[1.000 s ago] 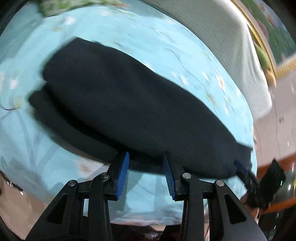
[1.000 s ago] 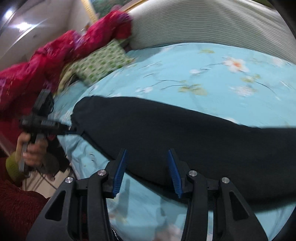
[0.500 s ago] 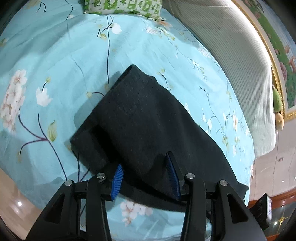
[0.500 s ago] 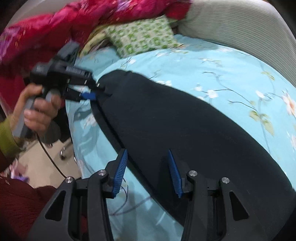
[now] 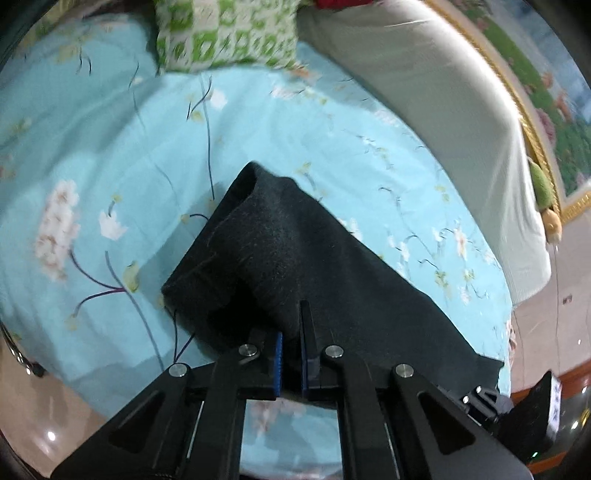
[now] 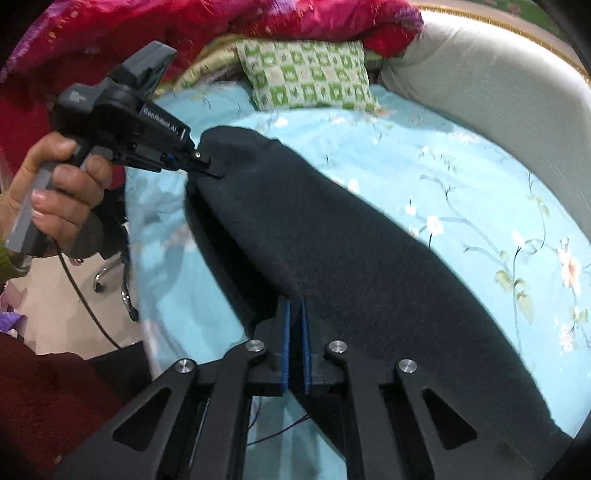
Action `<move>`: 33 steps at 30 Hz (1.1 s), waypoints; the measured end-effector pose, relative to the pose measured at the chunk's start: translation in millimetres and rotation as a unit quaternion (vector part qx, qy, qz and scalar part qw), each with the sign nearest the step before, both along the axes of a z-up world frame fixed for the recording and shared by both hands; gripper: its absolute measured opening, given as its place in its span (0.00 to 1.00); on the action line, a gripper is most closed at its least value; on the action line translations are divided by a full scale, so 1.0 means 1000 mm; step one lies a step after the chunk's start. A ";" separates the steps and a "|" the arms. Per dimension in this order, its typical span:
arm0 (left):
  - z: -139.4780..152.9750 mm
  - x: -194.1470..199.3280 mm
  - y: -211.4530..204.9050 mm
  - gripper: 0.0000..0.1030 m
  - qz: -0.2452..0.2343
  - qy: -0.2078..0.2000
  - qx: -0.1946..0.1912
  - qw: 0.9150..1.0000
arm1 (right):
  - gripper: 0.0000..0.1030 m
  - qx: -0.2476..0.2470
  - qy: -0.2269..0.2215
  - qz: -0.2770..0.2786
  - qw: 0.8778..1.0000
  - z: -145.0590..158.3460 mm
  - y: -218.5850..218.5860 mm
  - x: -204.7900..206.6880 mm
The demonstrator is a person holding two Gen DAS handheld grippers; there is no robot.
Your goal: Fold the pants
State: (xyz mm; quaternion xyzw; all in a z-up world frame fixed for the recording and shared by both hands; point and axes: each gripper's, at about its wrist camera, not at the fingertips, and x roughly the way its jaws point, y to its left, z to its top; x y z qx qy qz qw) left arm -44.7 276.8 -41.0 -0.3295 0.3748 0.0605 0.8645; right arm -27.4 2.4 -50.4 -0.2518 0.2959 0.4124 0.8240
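Note:
The dark pants (image 5: 295, 258) lie lengthwise on the light blue flowered bed sheet (image 5: 110, 147), the near long edge doubled over. My left gripper (image 5: 291, 332) is shut on the near edge of the pants at one end. My right gripper (image 6: 294, 317) is shut on the same near edge further along the pants (image 6: 351, 251). In the right wrist view the left gripper (image 6: 203, 168) shows at the far end of the pants, held by a hand (image 6: 55, 192). The right gripper body shows at the lower right of the left wrist view (image 5: 517, 413).
A green and white checked pillow (image 5: 225, 33) lies at the head of the bed. A grey ribbed cover (image 5: 443, 103) lies along the far side. A red quilt (image 6: 184, 26) is piled behind the pillow. The floor (image 5: 37, 406) lies below the bed's near edge.
Both grippers went from open to shut on the near edge of the pants. The left gripper moved to the end of the pants.

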 end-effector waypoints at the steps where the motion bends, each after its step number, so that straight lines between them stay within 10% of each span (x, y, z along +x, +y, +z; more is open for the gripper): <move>1: 0.003 -0.005 -0.002 0.05 -0.003 -0.003 0.004 1.000 | 0.06 0.003 -0.001 0.006 1.000 0.004 -0.003 -0.005; 21: -0.038 -0.007 -0.004 0.13 -0.006 0.007 0.049 0.999 | 0.14 0.026 0.092 -0.028 0.995 -0.028 0.005 0.018; 26: -0.029 -0.021 0.000 0.32 -0.009 0.012 0.031 0.999 | 0.32 0.049 0.113 -0.026 0.992 -0.015 -0.002 0.014; 28: -0.029 -0.025 0.002 0.57 -0.001 0.020 0.025 0.999 | 0.40 0.073 0.118 -0.027 0.990 -0.005 -0.008 0.017; 33: -0.033 -0.024 0.005 0.60 0.015 0.040 0.030 0.999 | 0.42 0.109 0.114 -0.073 0.985 0.015 -0.021 0.056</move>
